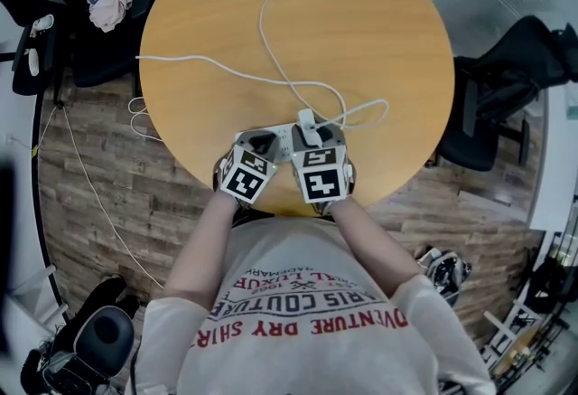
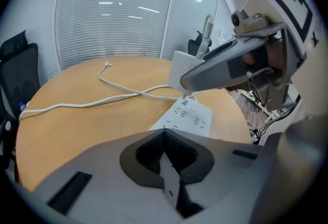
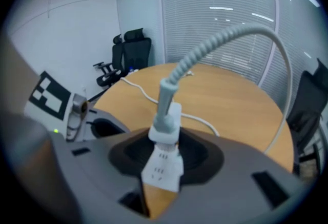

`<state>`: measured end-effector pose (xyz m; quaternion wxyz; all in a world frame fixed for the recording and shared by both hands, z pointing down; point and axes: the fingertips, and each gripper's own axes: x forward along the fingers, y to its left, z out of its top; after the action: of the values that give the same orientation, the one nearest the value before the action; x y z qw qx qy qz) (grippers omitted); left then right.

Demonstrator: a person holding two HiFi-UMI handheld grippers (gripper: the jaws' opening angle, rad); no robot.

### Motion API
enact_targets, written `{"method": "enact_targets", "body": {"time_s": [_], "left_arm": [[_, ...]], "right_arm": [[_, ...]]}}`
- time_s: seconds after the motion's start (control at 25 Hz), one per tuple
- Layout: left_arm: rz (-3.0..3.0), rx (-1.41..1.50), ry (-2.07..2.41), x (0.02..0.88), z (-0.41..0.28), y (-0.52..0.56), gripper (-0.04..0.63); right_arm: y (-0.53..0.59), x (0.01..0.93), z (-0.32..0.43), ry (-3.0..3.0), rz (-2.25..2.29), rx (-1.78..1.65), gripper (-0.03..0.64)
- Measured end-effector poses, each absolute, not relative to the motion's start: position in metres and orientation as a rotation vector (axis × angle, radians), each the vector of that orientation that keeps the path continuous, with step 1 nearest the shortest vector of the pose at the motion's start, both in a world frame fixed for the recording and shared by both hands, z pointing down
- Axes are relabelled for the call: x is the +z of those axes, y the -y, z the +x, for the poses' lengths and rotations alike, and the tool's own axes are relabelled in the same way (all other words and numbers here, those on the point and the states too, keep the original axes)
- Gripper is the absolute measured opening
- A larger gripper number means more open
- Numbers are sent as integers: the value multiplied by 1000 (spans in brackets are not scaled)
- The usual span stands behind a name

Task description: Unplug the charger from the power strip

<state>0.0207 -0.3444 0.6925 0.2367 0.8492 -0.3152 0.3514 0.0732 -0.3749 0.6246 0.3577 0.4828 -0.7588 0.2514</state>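
A white power strip lies near the front edge of the round wooden table. My right gripper is shut on the white charger. In the left gripper view the charger hangs just above the power strip, its prongs out of the sockets. In the right gripper view the charger sits between my right gripper's jaws, its cable arching up. My left gripper is shut, its tips down at the strip's near end; contact is hidden.
The charger's cable and the strip's cord trail over the tabletop toward the far and left edges. Black office chairs stand on both sides. A cloth and bottle lie on the left chair. Cords run over the floor.
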Motion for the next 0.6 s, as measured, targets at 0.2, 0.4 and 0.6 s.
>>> {"method": "enact_targets", "body": {"time_s": [0.2, 0.4, 0.6], "left_arm": [[2291, 932, 839, 691, 20, 348, 32], [2285, 834, 947, 674, 15, 353, 32], [2343, 678, 1075, 621, 11, 367, 32]], "right_arm": [[372, 609, 75, 2026, 1229, 641, 161], [370, 582, 79, 2096, 1234, 611, 161], [372, 553, 89, 2173, 1242, 548, 161]]}}
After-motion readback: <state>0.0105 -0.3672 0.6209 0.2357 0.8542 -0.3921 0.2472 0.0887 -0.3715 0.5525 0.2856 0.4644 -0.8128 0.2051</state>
